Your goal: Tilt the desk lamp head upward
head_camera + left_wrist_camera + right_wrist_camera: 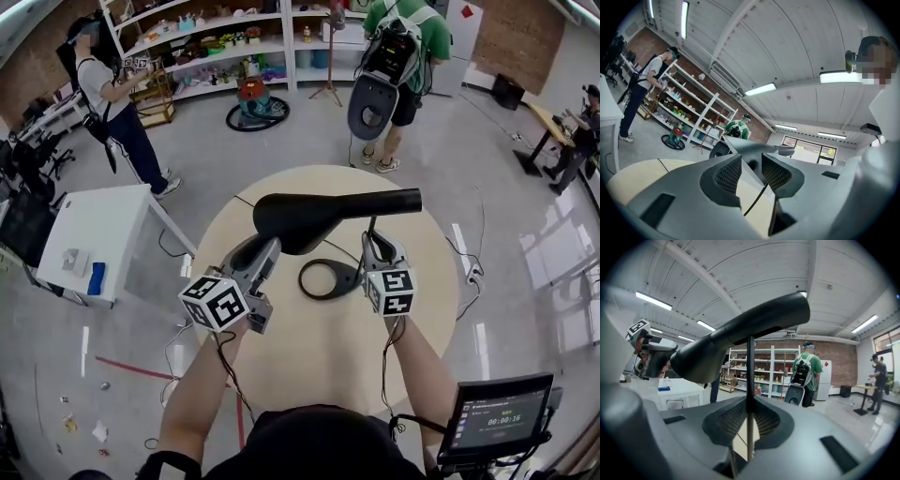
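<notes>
Two grippers, both on the desk lamp, which stands mid-table on the round table (328, 375). The right gripper (375, 246) is clamped tight on the thin stem (750, 362); its own view shows the jaws pinched onto it with no gap left. The left gripper (265, 251) is only a little open. In the left gripper view a narrow slot shows between its jaws, with the fat end of the lamp head (754, 149) right at the tips. I can't tell if it's touching.

The head view has the lamp head (319, 214) lying about level, narrow end pointing to 3 o'clock. The ring base (328, 278) sits at 6 o'clock under it, and neither gripper view shows that base. Only the left gripper view catches the cable (757, 201) through the slot.
</notes>
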The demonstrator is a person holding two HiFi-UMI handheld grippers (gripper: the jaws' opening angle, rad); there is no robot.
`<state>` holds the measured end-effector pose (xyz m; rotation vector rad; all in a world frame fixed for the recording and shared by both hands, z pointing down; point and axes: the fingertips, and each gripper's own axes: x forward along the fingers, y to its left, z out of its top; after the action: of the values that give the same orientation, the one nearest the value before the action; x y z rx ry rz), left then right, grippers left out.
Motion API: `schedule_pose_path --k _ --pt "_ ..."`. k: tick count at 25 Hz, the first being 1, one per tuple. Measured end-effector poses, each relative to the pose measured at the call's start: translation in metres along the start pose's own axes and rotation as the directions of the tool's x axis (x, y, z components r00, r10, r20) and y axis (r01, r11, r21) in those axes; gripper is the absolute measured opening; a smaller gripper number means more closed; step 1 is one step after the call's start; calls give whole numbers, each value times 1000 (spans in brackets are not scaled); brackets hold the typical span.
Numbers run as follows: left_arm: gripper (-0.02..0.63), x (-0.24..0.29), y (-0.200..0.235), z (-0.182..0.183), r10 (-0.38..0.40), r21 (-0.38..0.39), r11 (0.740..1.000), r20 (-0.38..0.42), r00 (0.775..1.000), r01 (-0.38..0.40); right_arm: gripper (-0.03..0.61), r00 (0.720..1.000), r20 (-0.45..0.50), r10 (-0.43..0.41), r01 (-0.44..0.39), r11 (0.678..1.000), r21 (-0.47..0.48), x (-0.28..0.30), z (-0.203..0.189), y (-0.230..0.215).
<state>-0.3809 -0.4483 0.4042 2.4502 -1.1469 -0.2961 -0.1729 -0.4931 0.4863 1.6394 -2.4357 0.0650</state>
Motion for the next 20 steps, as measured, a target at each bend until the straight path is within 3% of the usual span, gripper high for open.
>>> schedule_pose_path --k 12,20 --pt "141 -1 -25 57 -32 90 996 76 997 25 43 1000 -1 -5 5 1000 1 2 1 0" --pt "141 3 -34 70 -2 183 983 88 996 -14 43 1000 -1 0 0 1000 3 2 0 -1"
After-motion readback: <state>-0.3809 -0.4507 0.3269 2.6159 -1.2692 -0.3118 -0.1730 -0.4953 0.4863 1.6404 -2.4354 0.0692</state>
